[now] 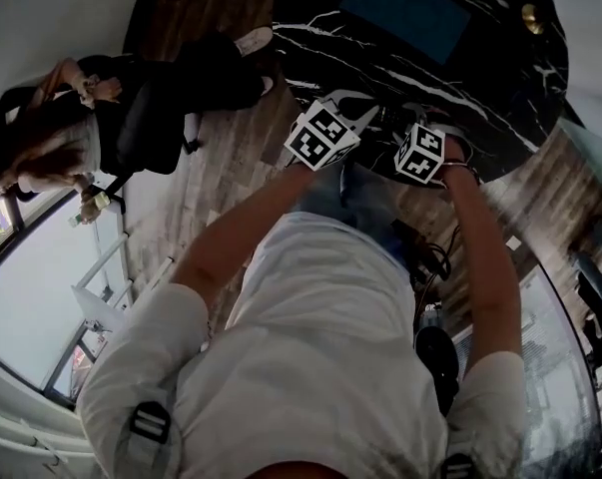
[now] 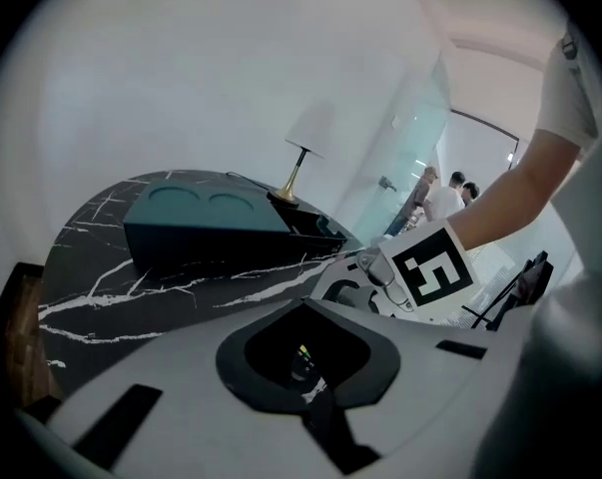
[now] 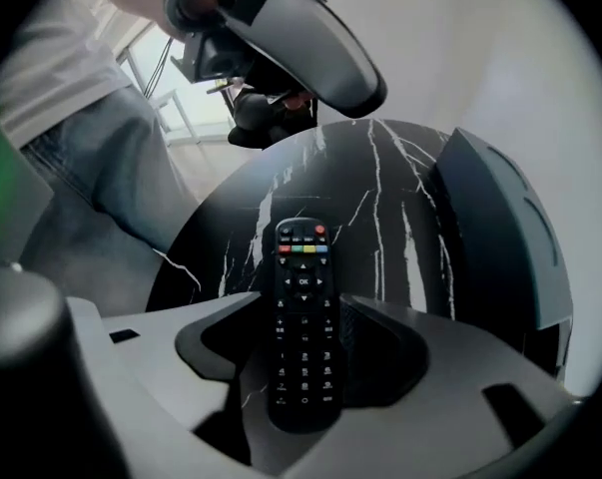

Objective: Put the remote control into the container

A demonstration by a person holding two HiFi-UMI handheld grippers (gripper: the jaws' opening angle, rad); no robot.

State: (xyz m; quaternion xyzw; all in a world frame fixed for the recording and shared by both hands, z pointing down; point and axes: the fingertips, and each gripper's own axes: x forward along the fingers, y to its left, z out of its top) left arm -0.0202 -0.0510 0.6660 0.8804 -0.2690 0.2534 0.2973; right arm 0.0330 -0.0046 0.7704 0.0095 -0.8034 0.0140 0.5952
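Closest to me is the remote control [image 3: 302, 297], buttons up, the end with the coloured keys pointing away from me. My right claw [image 3: 302, 339] is pinching it across its lower half; the right pad lies against its edge, and a sliver of veined stone shows past its left edge. It hangs over the round black worktop [image 3: 380, 168], outside the container [image 3: 500, 238], on my side of it and clear of its wall. My left claw [image 2: 305, 359] is pressed together and holds nothing I can name: a tiny coloured glint sits in the dark hollow between its pads, too small to tell. From that side the container is a dark teal box with a flat top that bears two round hollows, and a dark open compartment runs along its right end. A lamp [image 2: 305, 148] with a white shade and a brass stem stands just behind the container. From above, both claws hang at the worktop's rim on my side of the container, the left one to the left of the right, both apart from the box. Well away from the container, off the worktop on the wooden floor [image 1: 231, 158], a person in dark clothes [image 1: 131, 108] sits on a chair. A few more people [image 2: 445, 193] stand far beyond the container's right end, by a glass wall.
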